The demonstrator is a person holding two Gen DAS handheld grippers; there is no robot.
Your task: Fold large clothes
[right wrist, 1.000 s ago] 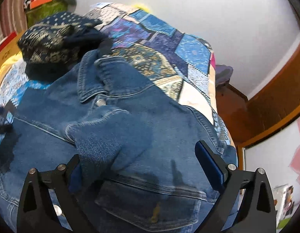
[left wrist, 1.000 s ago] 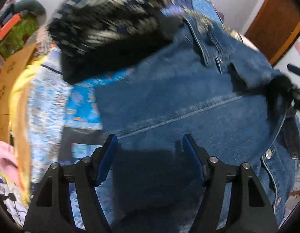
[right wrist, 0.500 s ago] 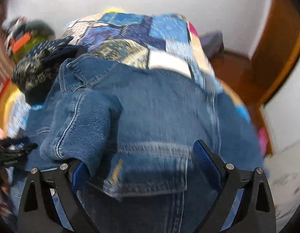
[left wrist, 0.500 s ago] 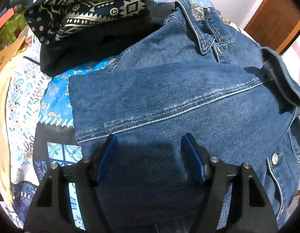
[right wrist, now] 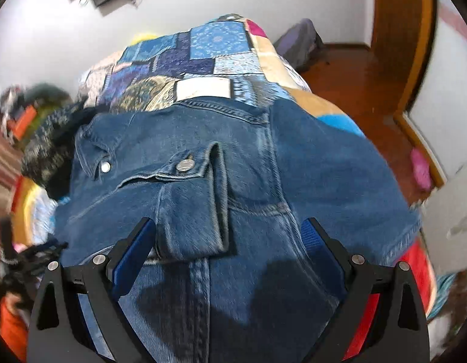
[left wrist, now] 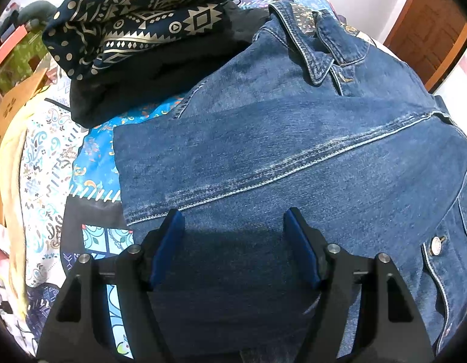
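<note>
Left gripper (left wrist: pixel 233 227) spread wide, empty, over denim jacket (left wrist: pixel 293 157) on patchwork bed (left wrist: pixel 91 157). Right gripper (right wrist: pixel 227 236) also gaping, cuff (right wrist: pixel 191 211) between fingers, ungripped. I judge sleeves folded in; body fold remains. Folded patterned garment (left wrist: pixel 136 18) at far edge.

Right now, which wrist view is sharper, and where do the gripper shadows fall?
Left wrist view: crisp; stitching on the denim jacket and the patterned folded cloth read clearly, with the shadow on the denim between the left gripper fingers. Right wrist view: motion-smeared at the edges, centre cuff fairly sharp, shadow on denim near the right gripper. Both show fisheye bulge.
</note>
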